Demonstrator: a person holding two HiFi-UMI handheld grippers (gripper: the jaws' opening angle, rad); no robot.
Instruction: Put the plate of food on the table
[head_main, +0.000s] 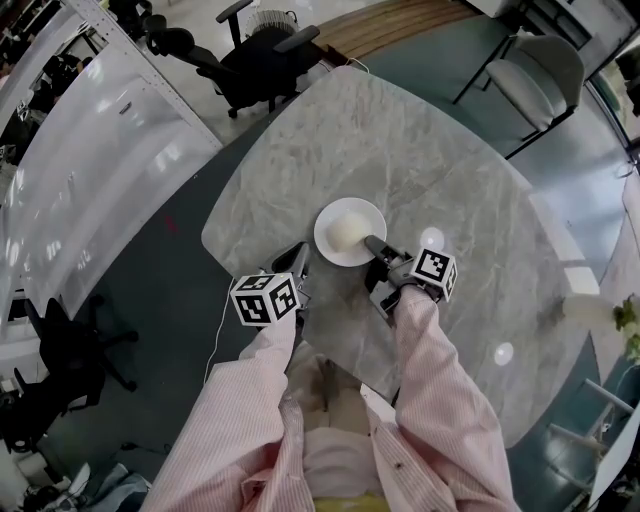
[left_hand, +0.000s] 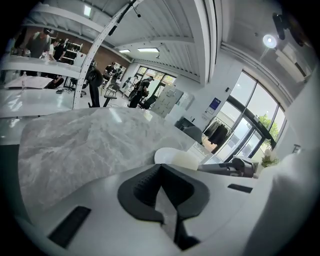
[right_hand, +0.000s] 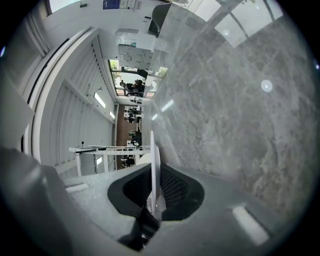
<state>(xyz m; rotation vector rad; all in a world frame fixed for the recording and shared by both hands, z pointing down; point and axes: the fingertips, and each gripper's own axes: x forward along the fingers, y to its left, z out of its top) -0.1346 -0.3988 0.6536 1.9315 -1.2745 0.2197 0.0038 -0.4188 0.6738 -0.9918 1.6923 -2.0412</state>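
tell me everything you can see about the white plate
The white plate is round, smooth and glossy, like ceramic, with a raised rim. It lies level over the grey marbled table, near the person's edge, carrying a pale rounded mound of food. The right tool is clamped on its rim, which shows edge-on between its jaws. Whether it rests on the table yet is unclear.

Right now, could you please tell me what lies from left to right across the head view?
Black office chair → left tool → plate, its right rim clamped in the right tool → plant.
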